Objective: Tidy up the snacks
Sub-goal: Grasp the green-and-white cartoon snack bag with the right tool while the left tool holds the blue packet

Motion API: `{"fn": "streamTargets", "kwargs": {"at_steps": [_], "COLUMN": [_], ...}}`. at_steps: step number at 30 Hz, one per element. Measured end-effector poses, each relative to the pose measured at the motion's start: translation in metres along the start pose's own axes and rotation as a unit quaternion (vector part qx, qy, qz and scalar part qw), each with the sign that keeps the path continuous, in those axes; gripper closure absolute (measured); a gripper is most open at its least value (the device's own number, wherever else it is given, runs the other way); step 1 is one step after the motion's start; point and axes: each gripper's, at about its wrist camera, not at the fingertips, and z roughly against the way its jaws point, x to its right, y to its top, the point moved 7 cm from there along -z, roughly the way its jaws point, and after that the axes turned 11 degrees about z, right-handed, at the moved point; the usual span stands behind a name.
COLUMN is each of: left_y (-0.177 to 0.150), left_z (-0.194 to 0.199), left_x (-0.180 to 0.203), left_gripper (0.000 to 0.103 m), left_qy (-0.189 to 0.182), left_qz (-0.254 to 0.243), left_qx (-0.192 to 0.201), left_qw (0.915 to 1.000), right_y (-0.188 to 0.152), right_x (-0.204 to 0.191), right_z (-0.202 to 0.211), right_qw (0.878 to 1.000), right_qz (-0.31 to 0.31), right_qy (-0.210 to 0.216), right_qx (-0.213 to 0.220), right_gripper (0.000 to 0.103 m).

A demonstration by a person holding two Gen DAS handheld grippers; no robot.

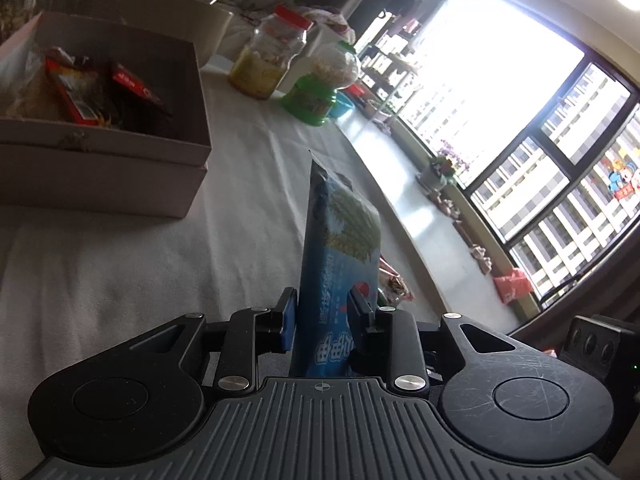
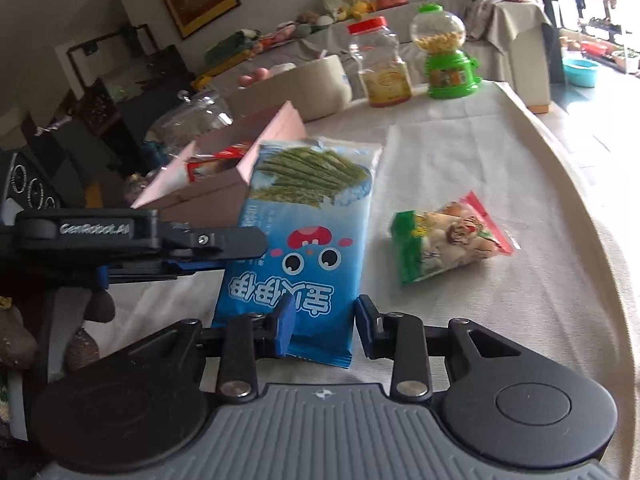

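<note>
My left gripper (image 1: 322, 312) is shut on a blue snack bag (image 1: 340, 248) and holds it on edge above the white tablecloth. The same blue snack bag (image 2: 304, 232) shows face-on in the right wrist view, with the left gripper (image 2: 224, 246) clamped on its left edge. My right gripper (image 2: 322, 326) is open, its fingers on either side of the bag's lower end, without pressing it. A green and red snack packet (image 2: 444, 240) lies on the cloth to the right. An open cardboard box (image 1: 120, 140) with several snack packets inside stands at the left; it also shows behind the bag (image 2: 216, 188).
A red-lidded clear jar (image 2: 378, 64) and a green candy dispenser (image 2: 446, 54) stand at the table's far end. A clear glass jar (image 2: 192, 120) stands behind the box. The table's curved edge (image 2: 600, 208) runs along the right. A sofa lies beyond.
</note>
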Motion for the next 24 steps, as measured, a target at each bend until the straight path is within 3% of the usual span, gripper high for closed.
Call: {"fn": "streamTargets", "kwargs": {"at_steps": [4, 8, 11, 15, 18, 21, 23, 24], "left_y": [0.001, 0.001, -0.003, -0.005, -0.006, -0.005, -0.002, 0.000], "left_z": [0.016, 0.001, -0.015, -0.025, -0.021, -0.016, -0.008, -0.003], "left_x": [0.005, -0.008, -0.016, -0.028, -0.029, -0.027, -0.025, -0.023], "left_gripper": [0.072, 0.073, 0.072, 0.076, 0.085, 0.085, 0.085, 0.085], "left_qy": [0.012, 0.014, -0.022, -0.079, -0.079, -0.075, -0.067, -0.058], "left_qz": [-0.023, -0.012, 0.004, 0.067, 0.079, 0.080, 0.073, 0.065], "left_qx": [0.013, 0.008, -0.015, -0.047, -0.051, -0.043, -0.029, -0.020], "left_qw": [0.9996, 0.9998, 0.9996, 0.9935, 0.9925, 0.9931, 0.9947, 0.9960], "right_y": [0.004, 0.004, 0.002, -0.004, -0.005, -0.001, 0.003, 0.006], "right_x": [-0.010, -0.013, -0.009, 0.004, 0.007, 0.002, 0.001, 0.002], "right_z": [0.005, 0.003, 0.001, 0.000, 0.001, 0.006, 0.012, 0.016], "right_qw": [1.000, 0.999, 1.000, 1.000, 1.000, 1.000, 0.999, 0.998], "right_qz": [0.006, 0.015, 0.018, 0.008, 0.000, 0.019, 0.040, 0.051], "right_qy": [0.024, 0.028, 0.016, 0.010, 0.021, 0.016, -0.010, -0.032], "right_qx": [0.007, 0.002, -0.005, -0.016, -0.013, -0.005, 0.007, 0.016], "right_gripper": [0.070, 0.070, 0.069, 0.069, 0.069, 0.069, 0.060, 0.040]}}
